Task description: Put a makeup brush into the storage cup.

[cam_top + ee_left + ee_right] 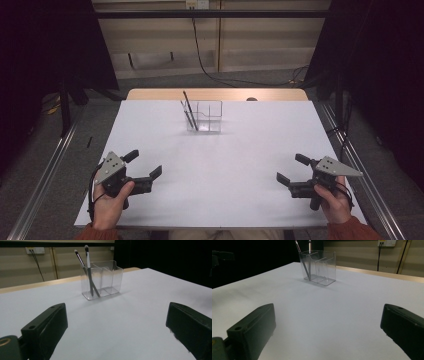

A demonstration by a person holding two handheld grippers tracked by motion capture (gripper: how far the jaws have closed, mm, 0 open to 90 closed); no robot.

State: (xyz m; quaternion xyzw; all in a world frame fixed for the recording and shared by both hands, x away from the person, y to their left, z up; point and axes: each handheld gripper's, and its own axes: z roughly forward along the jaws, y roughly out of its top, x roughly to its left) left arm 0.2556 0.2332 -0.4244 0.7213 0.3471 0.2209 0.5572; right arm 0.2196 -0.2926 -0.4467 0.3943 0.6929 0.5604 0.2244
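In the high view both hand-held grippers, left [145, 165] and right [289, 169], are resting wide apart-jawed and empty on the table [220, 165], while in each gripper view the clear organizer [102, 280] [318, 267] holding two brushes [87, 267] is standing well beyond the spread jaws.

Two brushes [188, 111] stand in the organizer's [210, 116] left compartment — far centre of the table [225, 165].
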